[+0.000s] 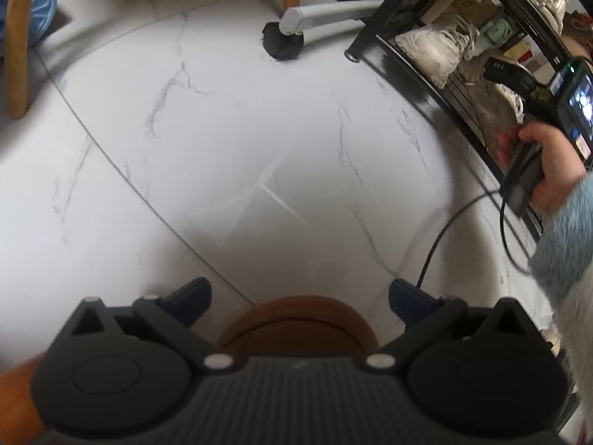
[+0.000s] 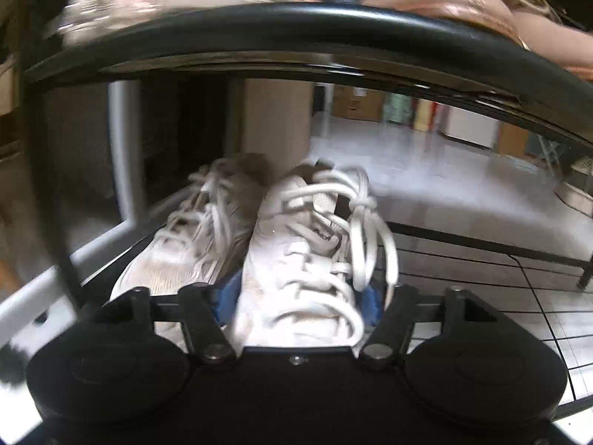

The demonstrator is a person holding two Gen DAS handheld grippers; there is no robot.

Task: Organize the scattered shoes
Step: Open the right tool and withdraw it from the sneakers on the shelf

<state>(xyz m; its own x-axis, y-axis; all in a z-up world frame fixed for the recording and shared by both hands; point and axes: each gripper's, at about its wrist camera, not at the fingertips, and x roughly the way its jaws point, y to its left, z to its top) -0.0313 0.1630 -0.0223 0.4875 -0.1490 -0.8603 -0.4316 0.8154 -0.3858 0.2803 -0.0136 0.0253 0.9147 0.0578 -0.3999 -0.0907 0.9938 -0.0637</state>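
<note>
In the right wrist view a white laced sneaker (image 2: 304,259) rests on the lower wire shelf (image 2: 519,296) of a black shoe rack. My right gripper (image 2: 300,296) is shut on it, a blue pad against each side. Its matching sneaker (image 2: 192,237) lies just to the left, touching it. My left gripper (image 1: 300,296) hangs open over the white marble floor (image 1: 259,148), holding nothing. A brown rounded object (image 1: 296,319) shows just below its fingers. In the left wrist view, a person's hand (image 1: 548,163) holds the right gripper's handle at the rack.
The rack's upper bar (image 2: 296,29) crosses close overhead, with pinkish shoes above it. Left wrist view: a white sneaker (image 1: 433,50) on the rack, an office-chair caster (image 1: 281,42), wooden legs (image 1: 16,37), a blue shoe (image 1: 40,3) far left, a black cable (image 1: 444,230) on the floor.
</note>
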